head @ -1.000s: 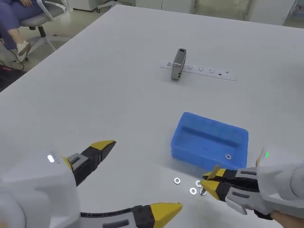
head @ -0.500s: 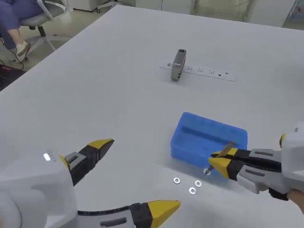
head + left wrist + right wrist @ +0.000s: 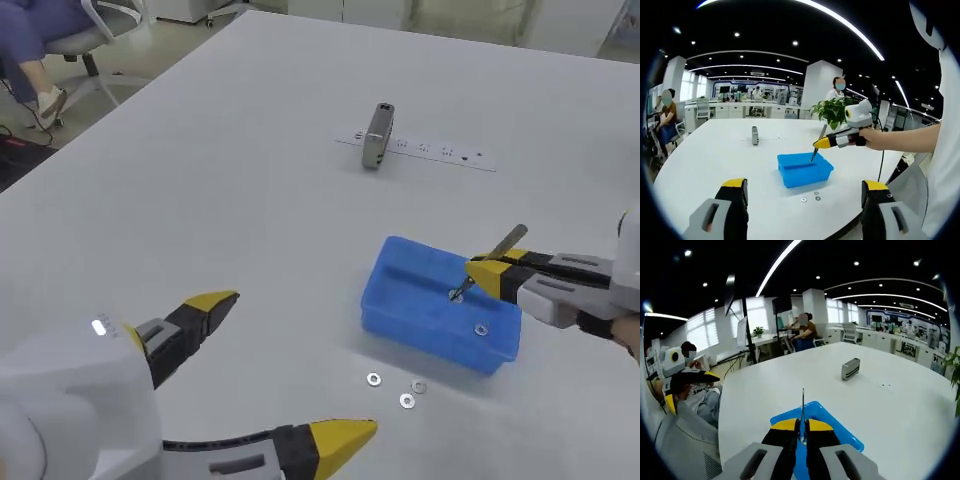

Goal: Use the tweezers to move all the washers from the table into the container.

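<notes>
A small grey box [image 3: 376,135] stood upright on the white surface [image 3: 200,200], towards its far side. It sat at the left end of a flat white strip [image 3: 440,152] printed with small dark marks. Past the surface's far left corner, a person in blue [image 3: 25,35] sat on an office chair [image 3: 72,42]. In the left gripper view, a leafy green plant [image 3: 832,111] rose before a broad white column [image 3: 815,85], under round ceiling lights [image 3: 736,34].
</notes>
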Demonstrator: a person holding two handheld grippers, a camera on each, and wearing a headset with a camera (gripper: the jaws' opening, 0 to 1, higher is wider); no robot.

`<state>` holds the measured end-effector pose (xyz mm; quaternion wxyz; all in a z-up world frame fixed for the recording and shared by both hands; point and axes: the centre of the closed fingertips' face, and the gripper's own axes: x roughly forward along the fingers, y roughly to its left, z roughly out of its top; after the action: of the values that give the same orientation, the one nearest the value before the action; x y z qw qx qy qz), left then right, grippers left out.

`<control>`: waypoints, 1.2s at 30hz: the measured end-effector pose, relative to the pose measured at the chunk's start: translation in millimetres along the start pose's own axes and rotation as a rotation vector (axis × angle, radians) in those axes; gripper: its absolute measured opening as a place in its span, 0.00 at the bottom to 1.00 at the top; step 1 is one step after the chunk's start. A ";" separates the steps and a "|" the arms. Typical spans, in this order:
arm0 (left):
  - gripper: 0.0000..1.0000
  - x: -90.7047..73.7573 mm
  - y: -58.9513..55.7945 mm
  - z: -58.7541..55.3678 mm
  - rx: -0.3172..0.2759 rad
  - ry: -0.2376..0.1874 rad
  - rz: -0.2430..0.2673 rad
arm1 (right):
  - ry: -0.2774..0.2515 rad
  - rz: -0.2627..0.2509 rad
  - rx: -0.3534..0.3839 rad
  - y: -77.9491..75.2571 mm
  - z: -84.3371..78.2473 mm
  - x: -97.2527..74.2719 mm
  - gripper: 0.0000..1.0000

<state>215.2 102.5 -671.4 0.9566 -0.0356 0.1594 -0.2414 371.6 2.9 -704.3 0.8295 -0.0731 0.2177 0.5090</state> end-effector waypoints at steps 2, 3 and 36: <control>0.96 -0.6 0.7 0.7 0.000 -0.003 0.003 | 0.013 -0.007 0.009 -4.8 -3.4 5.6 0.01; 0.96 -1.0 1.2 0.8 -0.001 -0.003 0.005 | 0.027 -0.012 0.014 -7.4 -6.6 8.6 0.01; 0.96 2.1 0.8 1.0 0.006 0.010 -0.004 | 0.058 -0.060 0.083 -23.9 -38.1 7.5 0.03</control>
<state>217.7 102.2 -671.2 0.9554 -0.0319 0.1634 -0.2439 384.5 -15.3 -744.0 0.8400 -0.0596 0.2602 0.4723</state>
